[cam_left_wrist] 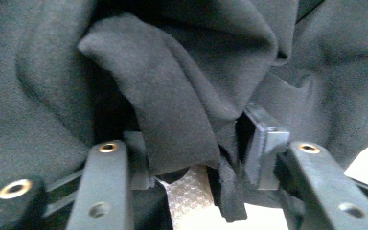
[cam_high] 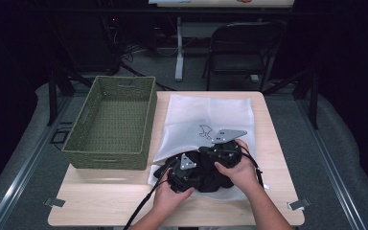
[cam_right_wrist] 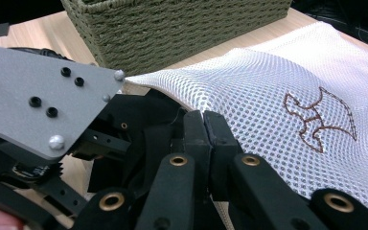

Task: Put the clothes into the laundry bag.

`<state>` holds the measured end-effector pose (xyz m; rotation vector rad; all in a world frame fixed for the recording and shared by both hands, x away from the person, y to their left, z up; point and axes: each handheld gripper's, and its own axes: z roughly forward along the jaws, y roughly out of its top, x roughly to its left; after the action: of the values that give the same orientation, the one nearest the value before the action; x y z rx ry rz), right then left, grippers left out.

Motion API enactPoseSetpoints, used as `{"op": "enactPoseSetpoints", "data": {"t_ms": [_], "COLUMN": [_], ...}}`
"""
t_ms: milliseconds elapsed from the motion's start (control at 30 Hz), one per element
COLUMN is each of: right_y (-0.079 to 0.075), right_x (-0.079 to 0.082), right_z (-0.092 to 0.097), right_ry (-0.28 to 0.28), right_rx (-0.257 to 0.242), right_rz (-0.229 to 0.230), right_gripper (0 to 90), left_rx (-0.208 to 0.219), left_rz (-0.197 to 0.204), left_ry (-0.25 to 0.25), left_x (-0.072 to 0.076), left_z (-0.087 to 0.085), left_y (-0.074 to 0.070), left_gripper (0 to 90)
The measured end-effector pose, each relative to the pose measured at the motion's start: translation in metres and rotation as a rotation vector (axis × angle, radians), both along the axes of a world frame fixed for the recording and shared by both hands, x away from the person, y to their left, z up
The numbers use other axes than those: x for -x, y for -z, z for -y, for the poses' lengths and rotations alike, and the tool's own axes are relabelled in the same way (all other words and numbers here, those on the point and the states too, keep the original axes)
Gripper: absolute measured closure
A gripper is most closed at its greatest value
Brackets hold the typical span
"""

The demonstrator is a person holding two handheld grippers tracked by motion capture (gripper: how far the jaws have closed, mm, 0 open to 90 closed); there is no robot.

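Note:
A black garment [cam_high: 211, 179] lies bunched at the near mouth of a white mesh bag [cam_high: 206, 110] on the table. My left gripper [cam_high: 196, 175] is sunk into the heap. In the left gripper view its jaws stand apart around a hanging fold of the garment [cam_left_wrist: 172, 96], and the left gripper [cam_left_wrist: 196, 148] does not visibly squeeze it. My right gripper [cam_high: 203, 149] sits just behind, with its jaws pressed together. That right gripper [cam_right_wrist: 205, 122] pinches the lifted edge of the mesh bag [cam_right_wrist: 268, 86], with the garment [cam_right_wrist: 143, 139] below the edge.
A green woven basket [cam_high: 115, 120] stands on the table's left half, close beside the bag. Bare wooden tabletop [cam_high: 105, 201] runs along the near edge. The left gripper's grey plate [cam_right_wrist: 43, 100] sits close to the right gripper's jaws. A chair and table legs stand beyond the far edge.

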<state>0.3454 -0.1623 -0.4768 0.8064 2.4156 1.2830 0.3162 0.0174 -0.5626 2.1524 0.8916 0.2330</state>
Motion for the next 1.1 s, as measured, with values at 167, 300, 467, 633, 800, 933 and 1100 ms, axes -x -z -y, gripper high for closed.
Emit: {"op": "enactPoseSetpoints", "data": {"t_ms": [167,300,467,633,800,933,1100], "right_y": [-0.001,-0.001,-0.001,-0.002,-0.002,-0.003,-0.004], "right_x": [0.001,0.001,0.002,0.003,0.003,0.004,0.004], "right_z": [-0.001,-0.001,-0.002,-0.002,-0.003,-0.004,-0.003], "right_ry": [-0.003,-0.006,-0.010,-0.013,-0.021,-0.027,-0.031], "right_rx": [0.001,-0.001,-0.001,-0.003,-0.007,-0.007,-0.011], "right_rz": [0.003,0.000,0.000,0.000,-0.001,-0.001,-0.002], "right_gripper": [89.2,89.1,89.2,89.2,89.2,89.2,89.2], "left_rx": [-0.003,0.000,0.015,0.027,0.045,0.058,0.079], "left_rz": [0.007,0.007,0.014,0.024,0.018,0.021,0.024], "left_ry": [-0.018,-0.026,-0.039,-0.046,-0.058,-0.072,-0.097], "left_x": [0.000,-0.002,-0.005,-0.011,-0.018,-0.023,-0.033], "left_z": [0.002,0.003,0.003,0.003,0.000,0.002,0.003], "left_y": [0.002,0.001,-0.001,-0.008,-0.015,-0.019,-0.023], "left_gripper": [67.6,73.6,76.5,77.1,77.3,77.4,77.4]}}
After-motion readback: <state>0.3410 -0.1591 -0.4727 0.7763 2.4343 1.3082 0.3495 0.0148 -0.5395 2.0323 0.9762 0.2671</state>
